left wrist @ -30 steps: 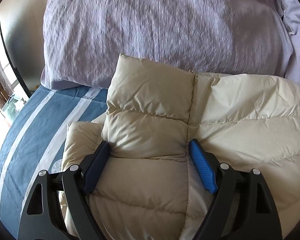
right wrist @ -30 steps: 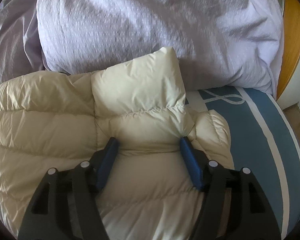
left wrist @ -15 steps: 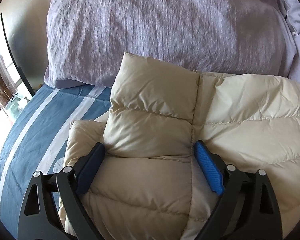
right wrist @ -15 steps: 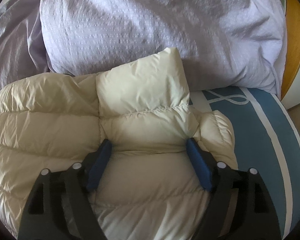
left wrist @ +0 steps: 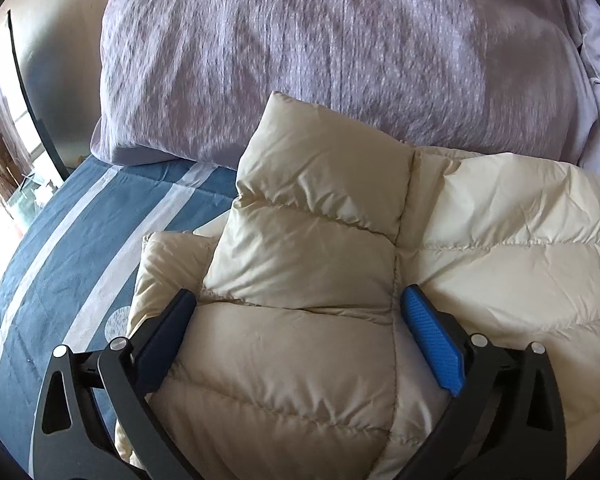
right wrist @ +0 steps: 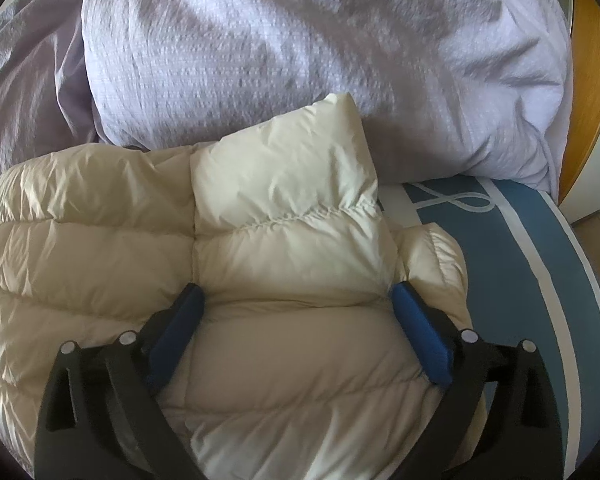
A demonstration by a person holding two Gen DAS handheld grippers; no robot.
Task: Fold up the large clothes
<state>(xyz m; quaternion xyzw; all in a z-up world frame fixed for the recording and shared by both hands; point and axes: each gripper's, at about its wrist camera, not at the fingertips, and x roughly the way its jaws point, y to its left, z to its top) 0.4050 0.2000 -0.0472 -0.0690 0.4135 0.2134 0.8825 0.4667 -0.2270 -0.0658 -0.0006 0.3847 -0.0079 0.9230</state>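
A cream quilted down jacket [left wrist: 320,248] lies on the bed, its far edge against the pillows; it also shows in the right wrist view [right wrist: 284,216]. Its left end is folded inward on top of the body, and so is its right end. My left gripper [left wrist: 298,300] is open, its blue pads [left wrist: 432,340] standing wide on either side of the folded left flap, just above it. My right gripper [right wrist: 296,296] is open the same way over the folded right flap, with the pads [right wrist: 420,332] apart from the fabric's top.
Two lilac pillows [left wrist: 332,52] [right wrist: 324,48] lie right behind the jacket. The bed cover [left wrist: 60,248] [right wrist: 540,272] is blue with white stripes. A window and dark frame [left wrist: 24,92] are at far left; a wooden headboard edge [right wrist: 588,92] is at far right.
Both grippers have opened wider and drawn back a little from the jacket. The folded flaps stay where they lay.
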